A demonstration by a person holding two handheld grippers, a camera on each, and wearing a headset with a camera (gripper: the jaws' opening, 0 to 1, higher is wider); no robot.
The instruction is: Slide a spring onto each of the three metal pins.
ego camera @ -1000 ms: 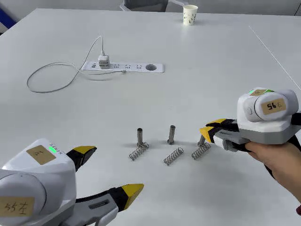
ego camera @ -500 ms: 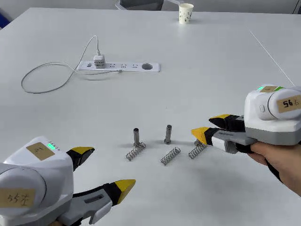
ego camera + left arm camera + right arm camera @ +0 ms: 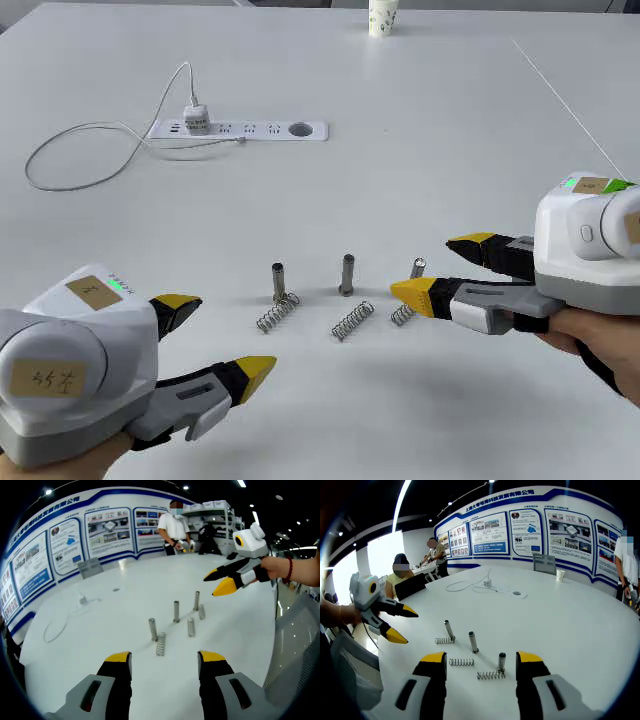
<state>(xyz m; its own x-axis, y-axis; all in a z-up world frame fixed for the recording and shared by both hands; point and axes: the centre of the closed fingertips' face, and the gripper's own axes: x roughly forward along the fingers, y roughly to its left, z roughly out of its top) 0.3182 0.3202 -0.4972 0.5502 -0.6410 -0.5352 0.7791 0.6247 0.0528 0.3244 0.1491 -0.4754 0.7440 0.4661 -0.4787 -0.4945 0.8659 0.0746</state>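
Both grippers hang over the white surface [image 3: 450,130], jaws spread wide and empty.

The right gripper [image 3: 435,265] sits just beside the rightmost of three upright pins [image 3: 347,273]. Its lower tip is over the end of the nearest spring [image 3: 402,314]; contact cannot be told. The left gripper [image 3: 223,333] is at the near edge, apart from the row. A spring lies flat by each pin. Bare surface surrounds the row; a power strip [image 3: 240,130] and a paper cup [image 3: 381,17] are well beyond it.
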